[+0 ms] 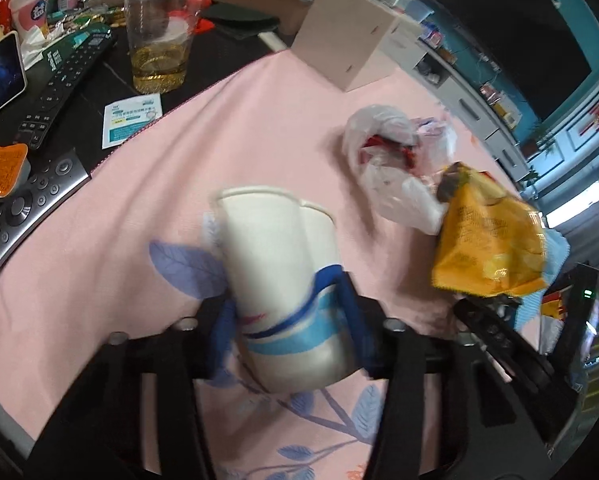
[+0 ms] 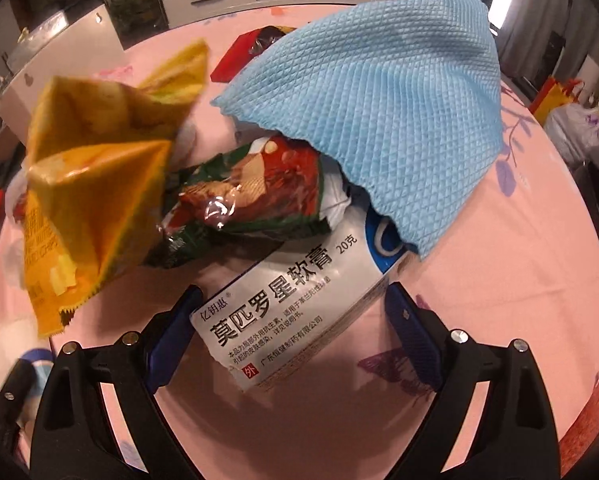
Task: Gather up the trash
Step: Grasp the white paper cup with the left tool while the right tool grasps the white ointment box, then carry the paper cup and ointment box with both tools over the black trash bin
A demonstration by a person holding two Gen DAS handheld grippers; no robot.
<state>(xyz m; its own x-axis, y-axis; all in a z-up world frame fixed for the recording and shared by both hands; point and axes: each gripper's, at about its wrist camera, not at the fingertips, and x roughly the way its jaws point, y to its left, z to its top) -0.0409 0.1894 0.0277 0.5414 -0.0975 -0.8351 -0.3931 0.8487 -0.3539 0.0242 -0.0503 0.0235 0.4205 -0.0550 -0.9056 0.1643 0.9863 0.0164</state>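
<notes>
Trash is partly gathered, judging by the two wrist views. A white paper cup point(image 1: 287, 292) with blue bands lies dented between the blue pads of the left tongs point(image 1: 289, 320), which are half closed and pressing its sides, just over the pink floral cloth of the bench point(image 1: 179, 160). The right tongs point(image 2: 295, 328) stand wide around a white ointment box point(image 2: 295, 304); both pads sit at the box's edges, and a bundle rides on it: a green-and-red snack wrapper point(image 2: 255, 192), a yellow chip bag point(image 2: 95, 184) and a blue textured wipe point(image 2: 379, 120). So several pieces are already in hand. Still lying loose on the cloth is a crumpled clear plastic bag point(image 1: 395, 160) with red scraps inside. More wrappers and a half-full plastic cup point(image 1: 159, 36) crowd the dark far part of the bench; whether those count as trash is unclear. No bin shows.
</notes>
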